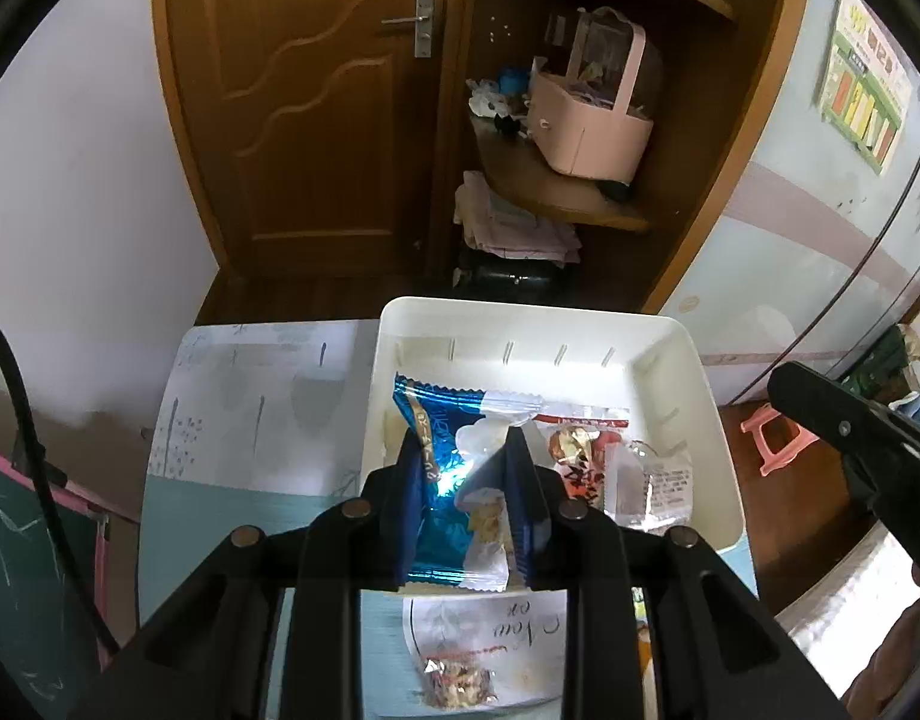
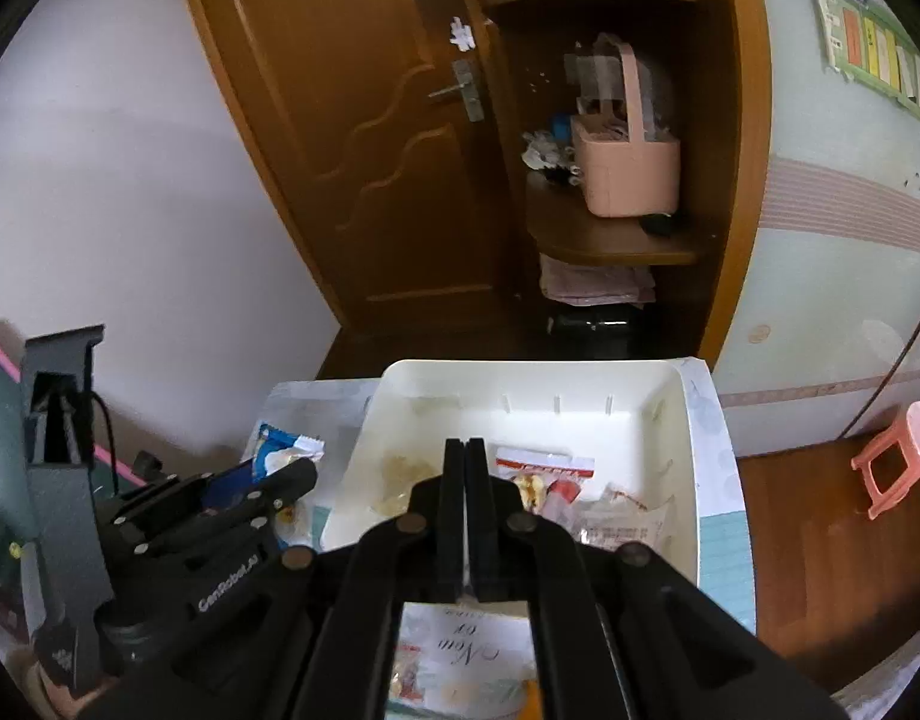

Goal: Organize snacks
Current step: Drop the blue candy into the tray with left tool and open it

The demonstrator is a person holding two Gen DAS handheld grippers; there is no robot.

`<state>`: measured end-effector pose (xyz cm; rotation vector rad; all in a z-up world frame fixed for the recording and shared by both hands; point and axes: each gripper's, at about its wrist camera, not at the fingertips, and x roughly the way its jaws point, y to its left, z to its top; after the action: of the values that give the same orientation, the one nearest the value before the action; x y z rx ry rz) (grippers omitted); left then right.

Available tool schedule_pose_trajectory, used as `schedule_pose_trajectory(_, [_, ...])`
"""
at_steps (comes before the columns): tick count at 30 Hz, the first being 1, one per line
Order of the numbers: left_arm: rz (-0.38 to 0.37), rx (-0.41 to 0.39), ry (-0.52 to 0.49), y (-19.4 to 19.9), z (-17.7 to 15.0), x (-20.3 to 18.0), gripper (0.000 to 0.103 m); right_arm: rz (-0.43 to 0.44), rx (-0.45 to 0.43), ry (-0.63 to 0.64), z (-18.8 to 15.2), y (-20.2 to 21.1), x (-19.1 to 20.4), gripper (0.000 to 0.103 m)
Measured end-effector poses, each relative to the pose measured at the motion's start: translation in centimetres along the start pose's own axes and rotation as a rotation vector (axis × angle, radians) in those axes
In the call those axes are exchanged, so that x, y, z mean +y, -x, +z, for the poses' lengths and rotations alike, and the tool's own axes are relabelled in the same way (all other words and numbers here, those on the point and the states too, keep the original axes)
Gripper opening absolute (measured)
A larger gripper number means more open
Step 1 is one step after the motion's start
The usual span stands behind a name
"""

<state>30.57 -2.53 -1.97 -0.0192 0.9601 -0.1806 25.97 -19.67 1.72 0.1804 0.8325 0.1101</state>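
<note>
- The left gripper (image 1: 463,468) is clenched on a snack packet (image 1: 454,480), its two blue pads pressing the wrapper from either side.
- The packet is shiny blue on one half and clear on the other, with a gold strip along the blue part and zigzag-cut ends; pale, crumbly pieces show through the clear half.
- The held packet hangs above the near edge of a white bin (image 1: 688,360), clear of its floor.
- In the bin lies a second packet (image 1: 586,438) with a red-and-white top band and a clear body showing brownish contents; beside it lies a clear wrapper (image 1: 664,480) with small print.
- The bin stands on a table (image 1: 232,498) covered with a pale blue and white patterned cloth.
- A small packet of mixed nuts (image 1: 457,684) lies on the table below the left gripper.
- The right gripper (image 2: 466,450) is clamped fully together with nothing between its fingers, poised over the bin.
- From the right wrist view, the blue packet (image 2: 280,450) shows at the left gripper's tip, left of the bin.
</note>
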Motion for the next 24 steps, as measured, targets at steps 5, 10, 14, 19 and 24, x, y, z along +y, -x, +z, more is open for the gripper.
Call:
schedule_pose_trajectory(5, [-0.007, 0.009, 0.001, -1.2, 0.4, 0.0, 0.055, -0.010, 0.039, -0.025, 0.4, -1.8, -0.6, 0.002])
schedule_pose_trajectory(10, [0.006, -0.026, -0.009, -1.1, 0.3, -0.1, 0.079, -0.012, 0.070, -0.037, 0.4, -2.6, -0.8, 0.062])
schedule_pose_trajectory(14, [0.015, -0.010, -0.001, -1.5, 0.2, 0.1, 0.082, -0.007, 0.051, -0.037, 0.0, -2.4, -0.7, 0.067])
schedule_pose_trajectory(19, [0.006, 0.003, 0.021, -1.5, 0.0, 0.5, 0.082, 0.004, 0.054, -0.060, -0.3, -2.2, -1.0, 0.067])
schedule_pose_trajectory(24, [-0.002, 0.002, 0.022, -0.9, -0.5, 0.2, 0.082, 0.007, 0.059, -0.060, -0.6, -1.7, -1.2, 0.067])
